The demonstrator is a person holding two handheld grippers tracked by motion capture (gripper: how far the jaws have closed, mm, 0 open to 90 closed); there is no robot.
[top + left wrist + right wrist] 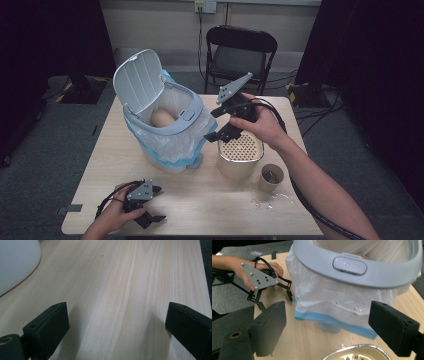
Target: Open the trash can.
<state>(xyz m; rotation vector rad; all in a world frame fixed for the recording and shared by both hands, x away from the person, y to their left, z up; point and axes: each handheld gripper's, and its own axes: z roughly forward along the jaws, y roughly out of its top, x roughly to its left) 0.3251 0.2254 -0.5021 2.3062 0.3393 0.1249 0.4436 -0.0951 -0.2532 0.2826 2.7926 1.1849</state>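
Above the perforated container (241,150) near the middle of the table (200,200), I have the right gripper (220,125) hanging in the air with its jaws spread wide and nothing between them. In the right gripper view the two black pads frame the front of the trash bin (357,267), its grey rim ring with the oval latch button straight ahead and the white liner bag (332,300) with a blue hem draped down below it. The metal rim of the container (357,353) shows just under the jaws at the bottom of that view.

My left gripper (150,205) sits low at the near left corner of the table, jaws also wide apart and empty, with bare wood under them in the left gripper view (117,315) and a rounded white shape, which I take for the base of the bin, at the top left.

The bin (165,125) stands left of centre with its lid (137,80) tipped up and back, and a tan rounded object (161,117) lies inside. The container touches or nearly touches the bag's right side, so there is little room between them. A small paper cup (271,177) stands just right of the container, with some crumbs on the wood in front of it. The near middle of the table is open. A folding chair (240,50) stands beyond the far edge.
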